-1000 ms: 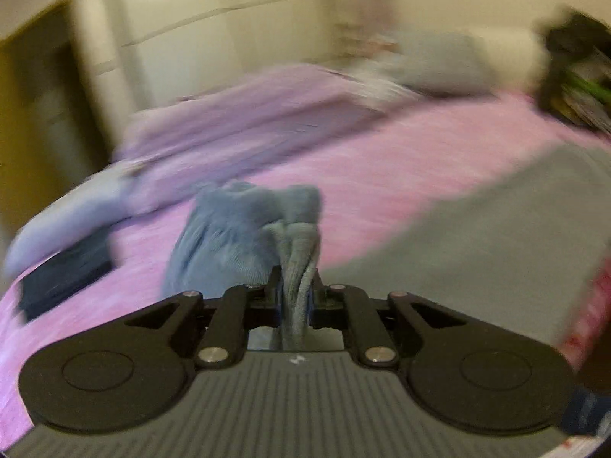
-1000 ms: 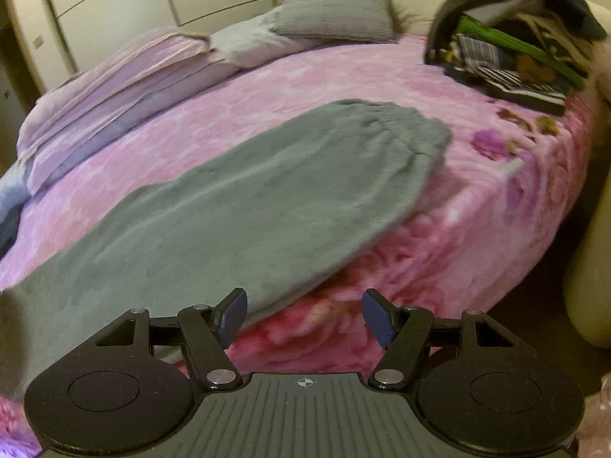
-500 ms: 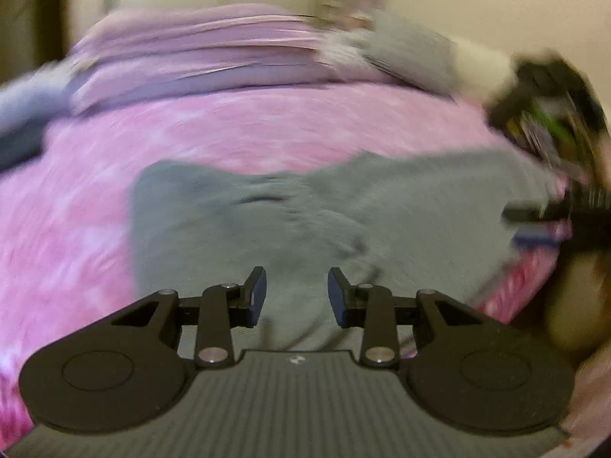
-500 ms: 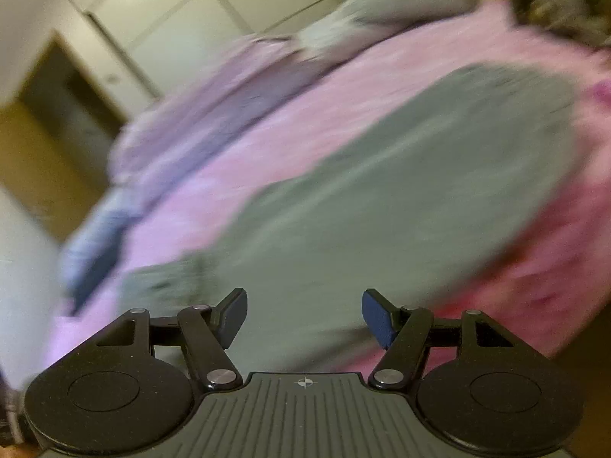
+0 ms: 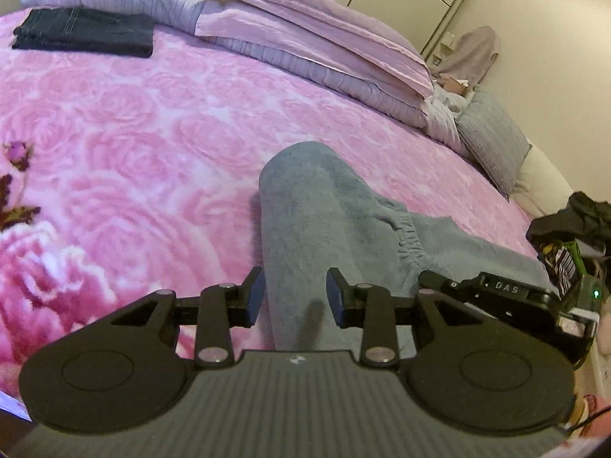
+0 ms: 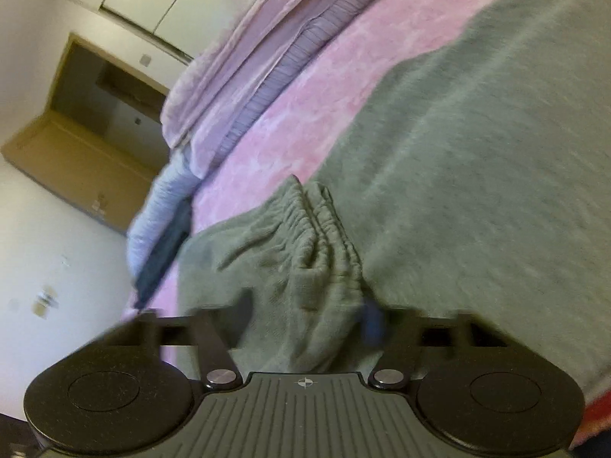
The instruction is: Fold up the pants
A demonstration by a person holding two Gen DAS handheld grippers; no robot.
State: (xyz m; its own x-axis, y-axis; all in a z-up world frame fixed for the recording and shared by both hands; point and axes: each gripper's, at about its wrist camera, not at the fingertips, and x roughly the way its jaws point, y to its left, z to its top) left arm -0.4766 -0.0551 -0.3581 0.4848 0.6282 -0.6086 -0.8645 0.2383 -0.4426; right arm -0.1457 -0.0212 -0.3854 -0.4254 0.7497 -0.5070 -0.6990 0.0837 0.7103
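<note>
Grey fleece pants (image 5: 317,213) lie on the pink rose-patterned bedspread (image 5: 126,145), seen first from the left wrist camera. They are folded over on themselves: a rounded fold sits at the far end, and the gathered elastic cuffs (image 5: 406,234) rest on top of the lower layer to the right. The left gripper (image 5: 294,297) hangs just above the near part of the fabric with its two blue-padded fingers (image 5: 255,297) spread apart and nothing between them but the cloth lying beneath. The black body of the right gripper (image 5: 492,290) shows just to the right, low over the pants. Far left on the bedspread sits a folded dark denim garment (image 5: 84,32); behind it run lilac pillows and folded bedding (image 5: 305,38), with a grey ribbed cushion (image 5: 492,137) at the far right and a dark heap of clothes (image 5: 573,229) at the right edge.

From the right wrist camera, blurred and tilted, the pants (image 6: 477,152) fill most of the right side, and the ruched cuffs (image 6: 320,236) bunch up directly ahead of the right gripper (image 6: 305,316). Its fingers are smeared by motion; they stand well apart on either side of the bunched fabric, released, not pinching it. Pink bedspread (image 6: 305,114) and the lilac bedding (image 6: 248,76) run off to the far left, with a wooden door frame (image 6: 68,145) in the white wall beyond.
</note>
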